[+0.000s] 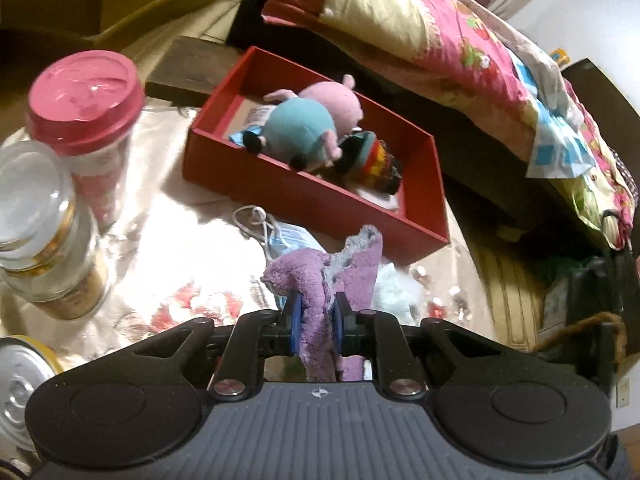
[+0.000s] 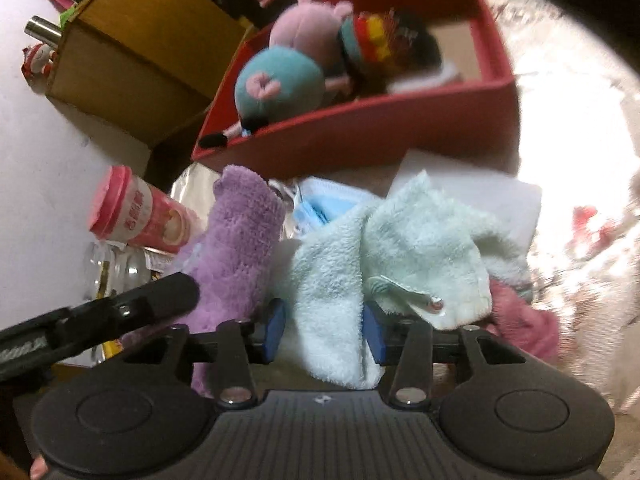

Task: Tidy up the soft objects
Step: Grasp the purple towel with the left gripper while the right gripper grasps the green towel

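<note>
- The left gripper (image 1: 316,322) is clamped on a purple cloth (image 1: 320,280); its blue pads press the fabric from both sides, and the cloth sticks up past the fingertips and hangs below them.
- The right gripper (image 2: 323,330) has a pale green cloth (image 2: 384,248) between its blue pads. The left pad touches the fabric; the right pad sits at its edge, so whether the grip is firm I cannot tell.
- A red box (image 1: 320,200) stands ahead of both grippers on a shiny floral table cover (image 1: 168,232). Inside it lie a pig plush (image 1: 308,128) with a teal body and a striped doll (image 1: 372,160), packed toward one end; the other end shows bare floor.
- The box's near wall rises between the cloths and its inside. Just in front of that wall lies a blue face mask (image 1: 288,236).
- Left of the box, the left view shows a pink-lidded cup (image 1: 84,96), a glass jar (image 1: 44,232) and a can (image 1: 20,384) close together, leaving an open strip of table between them and the box.
- Only the left view shows the bed (image 1: 460,52) with its flowered quilt past the box's far edge.
- Only the right view shows a cardboard box (image 2: 132,52) against the red box's left side, a white pad (image 2: 472,196) under the green cloth, and a dark pink cloth (image 2: 524,320) at the right.
- In the right view the purple cloth stands upright just left of the green one, with the left gripper's dark finger beside it.
</note>
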A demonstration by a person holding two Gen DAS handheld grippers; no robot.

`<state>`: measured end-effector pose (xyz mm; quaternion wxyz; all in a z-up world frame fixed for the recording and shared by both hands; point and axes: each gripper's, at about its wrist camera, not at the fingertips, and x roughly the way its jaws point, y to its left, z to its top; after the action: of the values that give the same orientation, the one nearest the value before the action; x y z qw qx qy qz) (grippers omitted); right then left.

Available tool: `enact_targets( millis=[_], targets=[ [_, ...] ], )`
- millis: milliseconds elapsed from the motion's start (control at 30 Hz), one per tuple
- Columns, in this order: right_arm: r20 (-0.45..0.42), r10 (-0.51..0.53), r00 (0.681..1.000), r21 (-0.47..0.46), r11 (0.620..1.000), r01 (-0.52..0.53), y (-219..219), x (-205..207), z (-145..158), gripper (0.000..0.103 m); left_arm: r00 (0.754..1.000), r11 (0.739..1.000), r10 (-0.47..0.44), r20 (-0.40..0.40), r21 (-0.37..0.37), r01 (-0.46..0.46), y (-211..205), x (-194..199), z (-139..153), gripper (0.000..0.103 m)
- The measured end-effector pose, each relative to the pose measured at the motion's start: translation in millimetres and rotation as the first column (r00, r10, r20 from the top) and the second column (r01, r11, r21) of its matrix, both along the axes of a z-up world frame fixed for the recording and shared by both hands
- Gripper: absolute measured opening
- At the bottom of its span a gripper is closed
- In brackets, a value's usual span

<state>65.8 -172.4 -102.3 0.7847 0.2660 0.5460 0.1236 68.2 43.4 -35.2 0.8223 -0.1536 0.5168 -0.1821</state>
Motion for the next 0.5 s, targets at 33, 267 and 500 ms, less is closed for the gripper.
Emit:
enact_targets(
  millis=[33, 267, 500],
  targets=[
    [-0.016, 0.005, 1.000, 0.016, 1.000, -0.005, 2, 1, -6, 0.021, 1.000, 1.000, 0.009, -0.005, -0.010, -0.009, 3, 1, 0, 0.014],
    [-0.003, 0.033, 0.999, 0.068, 0.997, -0.033, 3, 0, -7, 0.000, 0.998, 0.997, 0.060, 0.011, -0.038, -0.060, 19, 7, 10, 0.014],
    [0.061, 0.036, 0.998, 0.008, 0.999, -0.037, -7, -8, 10, 0.000, 0.995, 0.989, 0.096, 0.032, -0.113, -0.092, 28, 9, 18, 0.015]
  ],
)
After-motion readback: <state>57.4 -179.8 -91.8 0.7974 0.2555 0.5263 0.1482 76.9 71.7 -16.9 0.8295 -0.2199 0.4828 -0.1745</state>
